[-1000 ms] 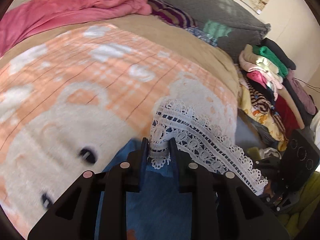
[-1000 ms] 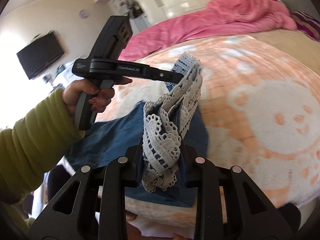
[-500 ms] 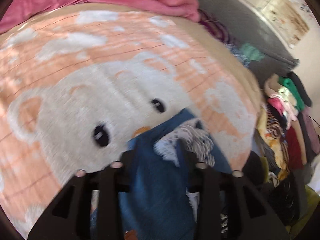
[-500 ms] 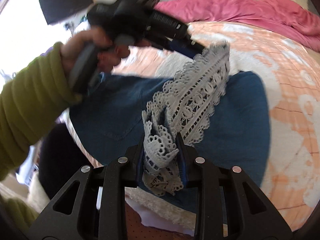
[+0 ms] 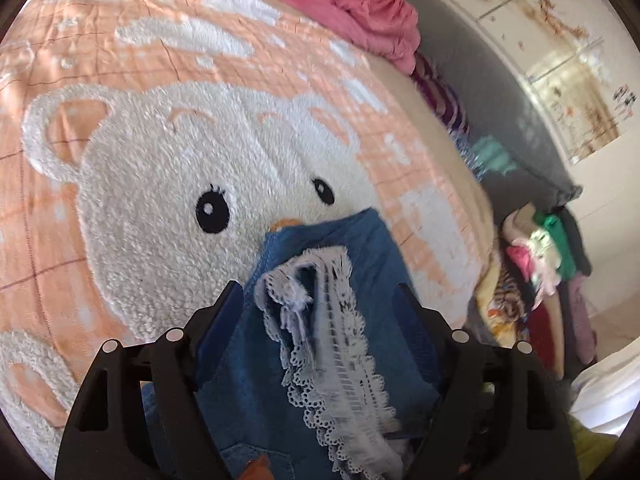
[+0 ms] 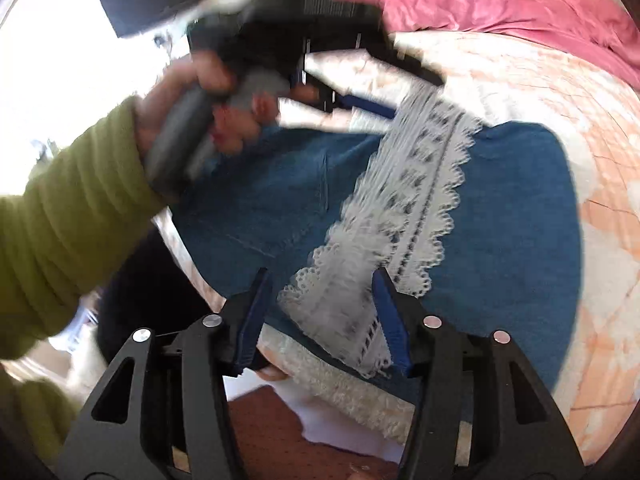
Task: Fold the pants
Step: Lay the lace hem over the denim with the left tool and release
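Note:
Blue denim pants (image 6: 520,200) lie folded near the edge of a peach bear blanket (image 6: 560,92). Their white lace hem (image 6: 404,208) lies flat across the denim. My right gripper (image 6: 320,284) hovers over the near end of the lace, its jaws opening and its pads off the cloth. In the left wrist view the lace hem (image 5: 332,340) lies bunched on the pants (image 5: 368,248) between the fingers of my left gripper (image 5: 318,296), whose jaws are opening wide and not pressing it. A hand in a green sleeve (image 6: 68,216) holds the blurred left gripper (image 6: 416,96) at the far end of the lace.
A pink duvet (image 5: 340,4) is heaped at the head of the bed, by a grey headboard (image 5: 480,92). A stack of folded clothes (image 5: 540,264) stands beside the bed. The bed's edge and the reddish floor (image 6: 264,424) lie just below my right gripper.
Both grippers came down and laid the lace hem onto the denim. Both sets of jaws, shut on the lace before, now stand apart and the lace lies loose.

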{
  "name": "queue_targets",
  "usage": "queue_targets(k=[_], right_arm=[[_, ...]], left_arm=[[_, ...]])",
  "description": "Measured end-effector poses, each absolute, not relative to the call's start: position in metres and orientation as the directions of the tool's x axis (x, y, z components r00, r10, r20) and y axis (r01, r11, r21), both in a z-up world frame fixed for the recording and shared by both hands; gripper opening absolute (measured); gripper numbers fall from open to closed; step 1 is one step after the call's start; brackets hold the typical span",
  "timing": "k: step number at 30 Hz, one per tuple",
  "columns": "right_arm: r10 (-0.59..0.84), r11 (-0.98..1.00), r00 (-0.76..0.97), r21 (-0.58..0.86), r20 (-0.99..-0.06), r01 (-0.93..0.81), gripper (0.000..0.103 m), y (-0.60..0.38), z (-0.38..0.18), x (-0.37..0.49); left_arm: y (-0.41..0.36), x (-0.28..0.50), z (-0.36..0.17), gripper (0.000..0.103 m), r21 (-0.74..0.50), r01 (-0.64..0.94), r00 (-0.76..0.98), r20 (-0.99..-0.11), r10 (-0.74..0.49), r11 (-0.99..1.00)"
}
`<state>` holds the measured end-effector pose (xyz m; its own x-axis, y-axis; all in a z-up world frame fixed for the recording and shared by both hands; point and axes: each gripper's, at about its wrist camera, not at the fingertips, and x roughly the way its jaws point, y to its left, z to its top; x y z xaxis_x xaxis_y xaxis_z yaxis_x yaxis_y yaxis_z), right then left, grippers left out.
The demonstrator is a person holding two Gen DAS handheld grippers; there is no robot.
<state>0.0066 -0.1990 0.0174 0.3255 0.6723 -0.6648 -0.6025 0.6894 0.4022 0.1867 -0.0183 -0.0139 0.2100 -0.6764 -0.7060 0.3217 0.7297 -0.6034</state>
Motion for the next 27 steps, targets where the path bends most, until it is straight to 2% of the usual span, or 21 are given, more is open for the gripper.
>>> queue_targets(k=[5,7,9,11,13,16,18,19,20,21,23,26,27], right_arm=[[0.664,0.737,0.449,0.422,-0.598,-0.527,0.053,-0.253,0.048,0.024],[0.626,0.774,0.483,0.414,-0.612,-0.479,0.055,-0.271,0.052,0.046],[0.571,0.819,0.480,0.418,-0.666,-0.394,0.055,-0.289,0.043,0.080],[0.549,0.835,0.456,0.436,-0.701,-0.335,0.055,-0.296,0.035,0.109],[0.575,0.818,0.414,0.487,-0.706,-0.306,0.055,-0.298,0.022,0.138],[0.622,0.783,0.335,0.557,-0.708,-0.276,0.055,-0.287,-0.001,0.173],[0.639,0.769,0.285,0.592,-0.715,-0.239,0.042,-0.284,-0.018,0.185],[0.657,0.753,0.265,0.624,-0.705,-0.207,0.031,-0.285,-0.023,0.186],[0.680,0.733,0.264,0.650,-0.684,-0.201,0.027,-0.286,-0.026,0.185],[0.690,0.723,0.277,0.657,-0.669,-0.214,0.027,-0.284,-0.023,0.182],[0.643,0.765,0.309,0.597,-0.700,-0.240,0.031,-0.276,-0.021,0.175],[0.546,0.838,0.356,0.481,-0.759,-0.259,0.033,-0.259,-0.023,0.172],[0.523,0.851,0.371,0.450,-0.767,-0.270,0.033,-0.255,-0.023,0.169]], left_arm=[[-0.028,0.197,-0.024,0.076,-0.591,0.304,0.203,-0.726,-0.657,0.747],[-0.025,0.201,-0.030,0.076,-0.593,0.275,0.203,-0.734,-0.649,0.757],[-0.024,0.203,-0.034,0.075,-0.604,0.260,0.201,-0.729,-0.654,0.753],[-0.025,0.200,-0.032,0.066,-0.607,0.274,0.212,-0.718,-0.663,0.746],[-0.027,0.198,-0.030,0.036,-0.599,0.284,0.219,-0.719,-0.659,0.749],[-0.031,0.194,-0.028,0.023,-0.542,0.305,0.245,-0.751,-0.614,0.784],[-0.028,0.187,-0.019,0.021,-0.527,0.328,0.271,-0.743,-0.613,0.784],[-0.026,0.182,-0.014,0.021,-0.521,0.342,0.288,-0.734,-0.615,0.782],[-0.024,0.178,-0.008,0.021,-0.503,0.357,0.308,-0.732,-0.607,0.788],[-0.024,0.174,-0.002,0.021,-0.460,0.373,0.339,-0.741,-0.580,0.806],[-0.027,0.169,0.001,0.021,-0.336,0.392,0.395,-0.779,-0.486,0.856],[-0.030,0.180,-0.021,0.021,-0.313,0.339,0.372,-0.822,-0.432,0.887],[-0.030,0.183,-0.027,0.026,-0.311,0.327,0.375,-0.824,-0.424,0.892]])
